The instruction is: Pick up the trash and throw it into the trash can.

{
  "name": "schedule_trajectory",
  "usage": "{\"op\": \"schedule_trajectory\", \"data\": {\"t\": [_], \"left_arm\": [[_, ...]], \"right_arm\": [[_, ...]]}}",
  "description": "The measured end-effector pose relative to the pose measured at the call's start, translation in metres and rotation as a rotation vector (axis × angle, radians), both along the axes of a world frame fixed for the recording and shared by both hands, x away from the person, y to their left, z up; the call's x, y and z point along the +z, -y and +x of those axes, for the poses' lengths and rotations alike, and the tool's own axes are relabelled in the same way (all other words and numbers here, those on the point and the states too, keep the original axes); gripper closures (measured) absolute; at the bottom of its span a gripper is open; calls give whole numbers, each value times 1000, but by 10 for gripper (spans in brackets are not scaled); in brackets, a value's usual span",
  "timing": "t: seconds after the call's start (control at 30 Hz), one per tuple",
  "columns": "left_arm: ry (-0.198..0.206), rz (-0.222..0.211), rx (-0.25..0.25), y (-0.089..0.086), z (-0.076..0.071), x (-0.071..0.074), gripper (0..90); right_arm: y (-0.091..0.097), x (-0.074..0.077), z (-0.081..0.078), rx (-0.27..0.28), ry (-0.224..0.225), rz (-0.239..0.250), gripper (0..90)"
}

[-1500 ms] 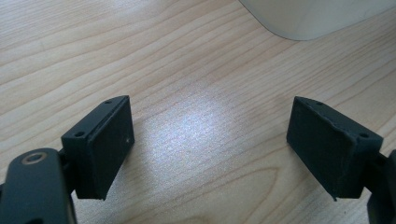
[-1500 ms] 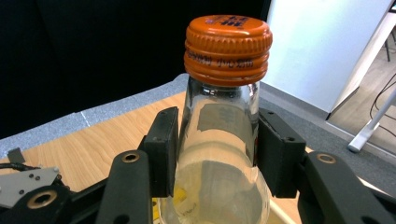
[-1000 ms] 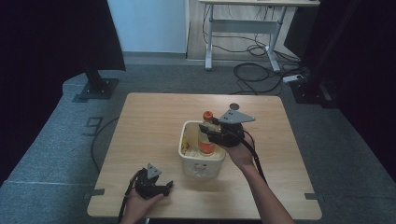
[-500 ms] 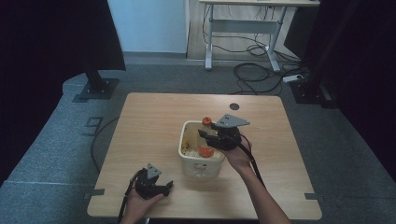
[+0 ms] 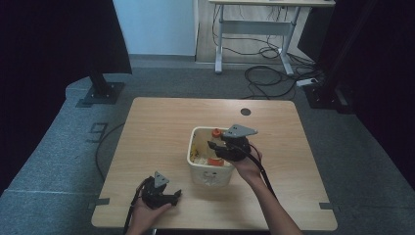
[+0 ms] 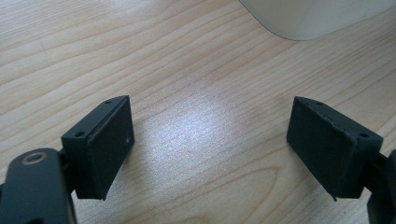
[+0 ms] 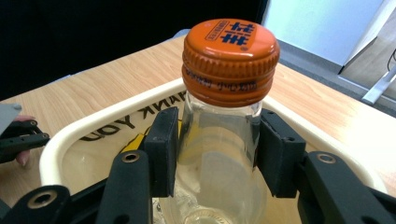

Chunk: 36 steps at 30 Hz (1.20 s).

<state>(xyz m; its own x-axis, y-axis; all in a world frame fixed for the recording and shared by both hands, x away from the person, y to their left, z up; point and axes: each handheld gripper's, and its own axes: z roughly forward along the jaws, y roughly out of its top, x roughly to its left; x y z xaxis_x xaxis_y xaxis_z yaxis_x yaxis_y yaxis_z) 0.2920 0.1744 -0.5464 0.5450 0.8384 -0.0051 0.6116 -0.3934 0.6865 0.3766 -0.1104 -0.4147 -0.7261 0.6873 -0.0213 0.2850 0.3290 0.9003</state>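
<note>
A clear glass bottle (image 7: 218,154) with an orange screw cap (image 7: 229,58) stands upright between the pads of my right gripper (image 7: 217,140), which is shut on its neck. In the high view that gripper (image 5: 214,143) hovers over the cream plastic bin (image 5: 195,147) at the table's middle, the held bottle's cap (image 5: 216,132) just above the rim. Another orange-capped item (image 5: 215,161) lies lower in the bin. My left gripper (image 5: 172,197) rests near the table's front left; its jaws (image 6: 210,140) stand wide open over bare wood, holding nothing.
The bin's rounded corner (image 6: 317,18) lies just beyond the left gripper. The wooden table (image 5: 161,127) has a dark cable hole (image 5: 245,111) at the back. Cables (image 5: 274,81) and a desk frame stand on the floor behind; a stand base (image 5: 100,93) sits back left.
My right gripper has sunk with the bottle toward the bin. The left gripper has stayed where it was.
</note>
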Motion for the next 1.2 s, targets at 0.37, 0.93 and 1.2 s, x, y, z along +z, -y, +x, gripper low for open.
{"op": "schedule_trajectory", "data": {"t": [0.37,0.93,1.2], "left_arm": [[0,-1,1,0,0,0,149],[0,0,0,0,0,0,149],[0,0,0,0,0,0,149]], "right_arm": [[-3,-7,1,5,-16,-27,529],[7,-11,1,-7,-49,-11,522],[12,-6,-4,-34,-6,41,361]]}}
